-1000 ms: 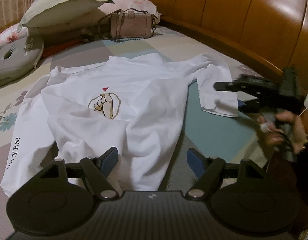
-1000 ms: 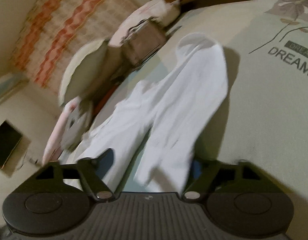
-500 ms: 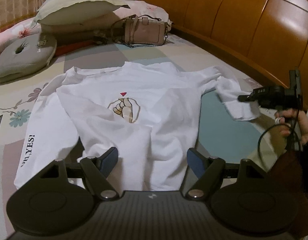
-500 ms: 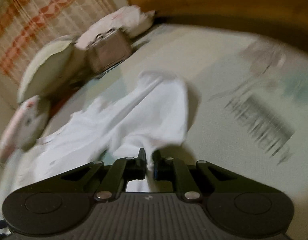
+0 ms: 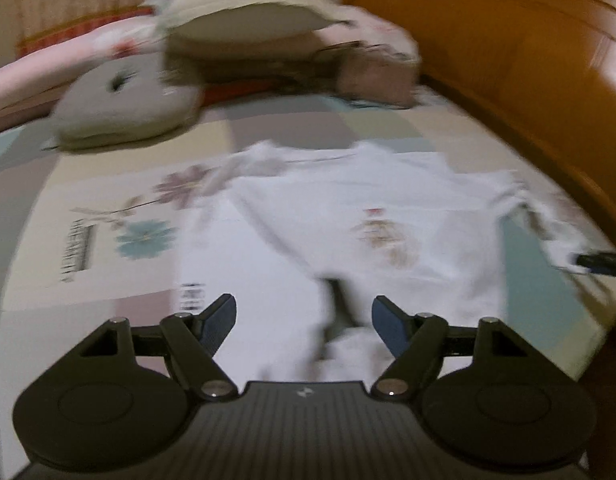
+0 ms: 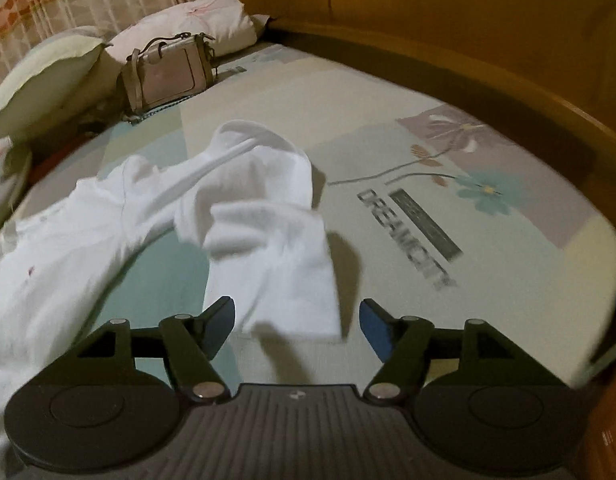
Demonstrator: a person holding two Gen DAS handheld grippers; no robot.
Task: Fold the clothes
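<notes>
A white sweatshirt (image 5: 348, 220) with a small print on its chest lies spread face up on the bed sheet (image 6: 388, 128). The left wrist view is blurred by motion. My left gripper (image 5: 303, 316) is open above the shirt's lower hem, with nothing between its fingers. In the right wrist view one sleeve (image 6: 267, 248) lies bent on the sheet, its cuff end just ahead of my right gripper (image 6: 297, 316). That gripper is open and the cuff is free of its blue pads (image 6: 374, 320). Its dark tip shows at the right edge of the left wrist view, beside the sleeve.
A beige handbag (image 6: 167, 76) and pillows (image 6: 43, 80) lie at the far end of the bed. A grey round cushion (image 5: 123, 108) sits at the left. A wooden headboard (image 6: 428, 20) runs along the right side. The sheet's near edge drops off at the right.
My right gripper was shut on the sleeve cuff half a second ago and is now open, and the sleeve lies on the sheet. The left gripper has swung left, still open.
</notes>
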